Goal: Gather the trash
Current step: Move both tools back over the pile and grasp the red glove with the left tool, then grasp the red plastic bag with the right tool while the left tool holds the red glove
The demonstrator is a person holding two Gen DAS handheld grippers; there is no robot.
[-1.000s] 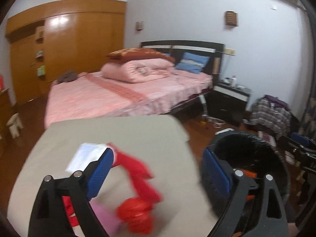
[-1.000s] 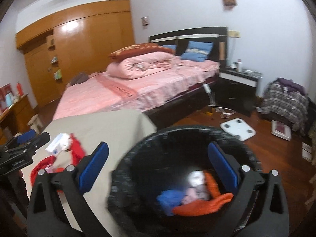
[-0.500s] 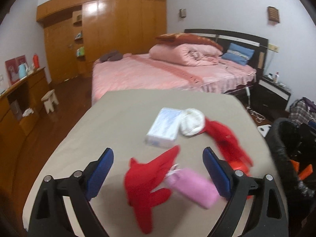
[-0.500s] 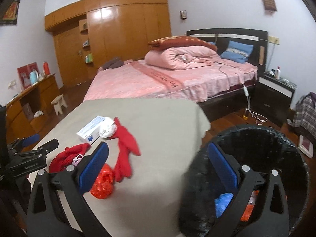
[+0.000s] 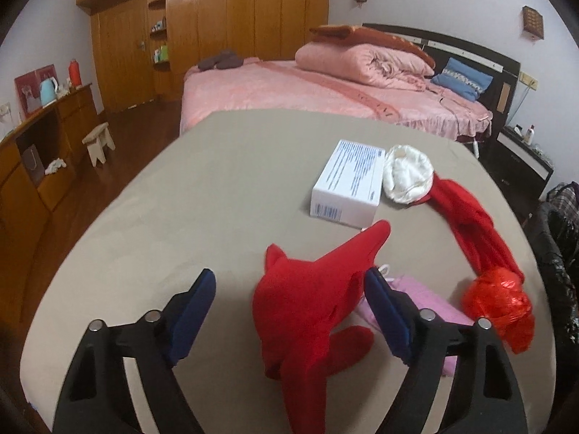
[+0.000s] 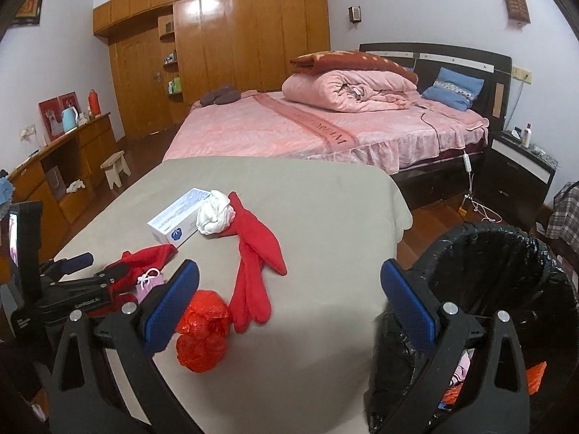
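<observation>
My tongs are matte black plastic: each gripper (image 5: 286, 311) has two triangular cut-out arms, silver screw heads at the joints and ribbed blue pads (image 6: 170, 303); white lettering marks the left one (image 6: 87, 271).

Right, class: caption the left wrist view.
Open left claw straddles a red glove on the table.

Grey-beige cloth-covered table (image 6: 307, 217): white rectangular cardboard box (image 6: 177, 217) at far left, white crumpled cloth wad (image 6: 213, 213) touching its right end; long red fabric glove (image 6: 253, 264) running nearward from the wad; crumpled red plastic bag (image 6: 202, 332) at the glove's near end; second red glove (image 5: 311, 311) left of it, small pink pouch (image 5: 427, 303) between; black-lined waste bin (image 6: 499, 289) off the table's right edge
</observation>
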